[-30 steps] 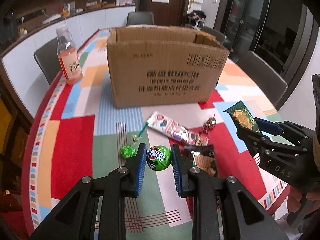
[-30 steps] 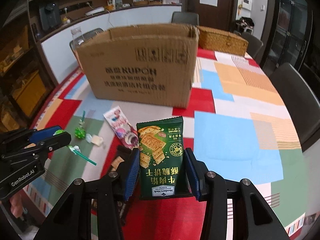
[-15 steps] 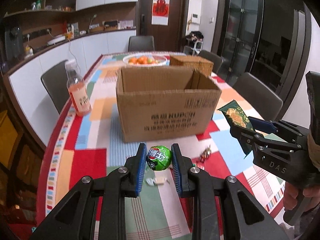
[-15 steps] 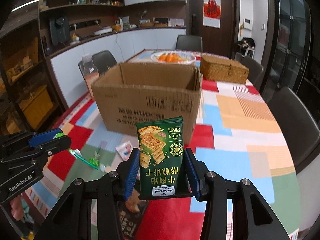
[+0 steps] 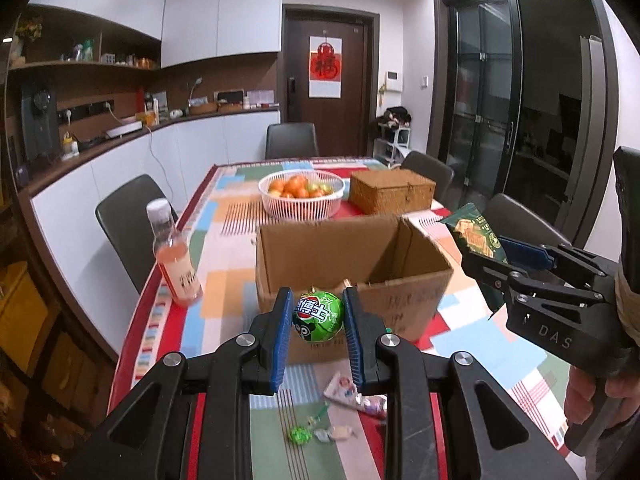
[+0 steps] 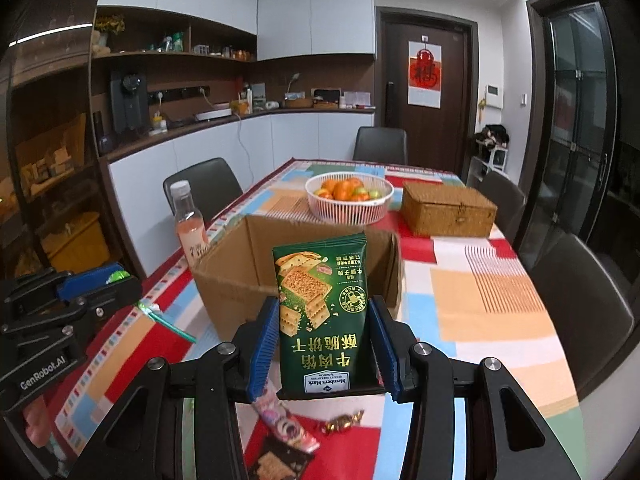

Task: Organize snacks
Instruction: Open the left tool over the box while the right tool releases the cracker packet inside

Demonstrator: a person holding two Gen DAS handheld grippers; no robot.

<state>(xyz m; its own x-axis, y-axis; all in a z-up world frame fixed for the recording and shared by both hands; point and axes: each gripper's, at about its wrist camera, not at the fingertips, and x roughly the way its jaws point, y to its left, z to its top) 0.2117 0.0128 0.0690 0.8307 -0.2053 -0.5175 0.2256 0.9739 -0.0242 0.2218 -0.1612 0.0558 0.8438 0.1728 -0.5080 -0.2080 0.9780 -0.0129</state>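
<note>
Left wrist view: the left tongs [image 5: 316,316] pinch a green lollipop [image 5: 318,316] above the counter's near edge, poised for the open box [image 5: 352,276].

Right wrist view: the right tongs [image 6: 323,346] clamp a cracker packet [image 6: 322,312] upright, likewise aimed boxward.

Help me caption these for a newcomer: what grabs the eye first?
A round green candy ball clamped in the left gripper and a dark green cracker packet upright in the right gripper. Just beyond both stands the open cardboard box on a bright patchwork tablecloth.
</note>
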